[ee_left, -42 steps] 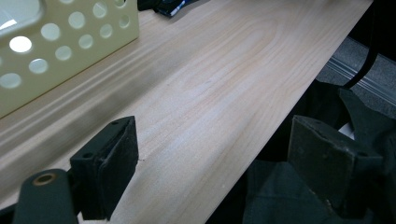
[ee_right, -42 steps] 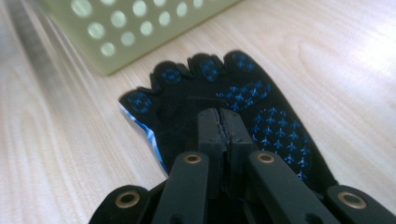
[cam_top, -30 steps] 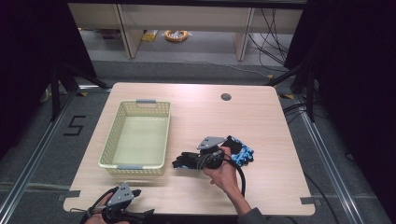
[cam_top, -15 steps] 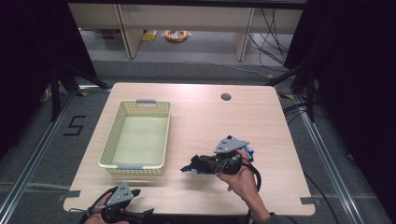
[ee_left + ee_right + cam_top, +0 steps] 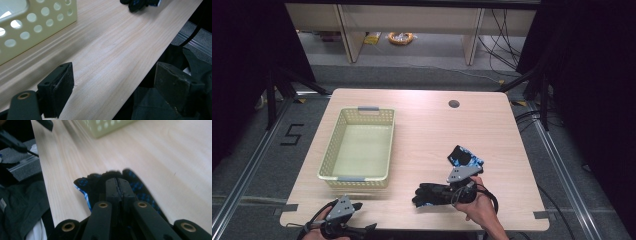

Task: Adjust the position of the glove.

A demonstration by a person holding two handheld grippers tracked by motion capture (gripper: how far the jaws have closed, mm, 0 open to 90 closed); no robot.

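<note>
The right gripper [image 5: 428,194] is clamping its fingers on a black-and-blue glove [image 5: 432,192] low over the tabletop [image 5: 427,135], its mate [image 5: 464,157] lying nearby, the basket [image 5: 358,177] unfilled, left gripper [image 5: 357,206] waiting open.

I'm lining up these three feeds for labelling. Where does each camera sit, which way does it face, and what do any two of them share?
High view: above the person's side, looking forward and down on the table; both hands, left gripper, right gripper.
Left gripper view: on the left gripper, looking along its open jaws over the table's near edge, basket beside.
Right gripper view: on the right gripper, jaws shut on a black-and-blue glove.
Shared: all three show the basket.
</note>
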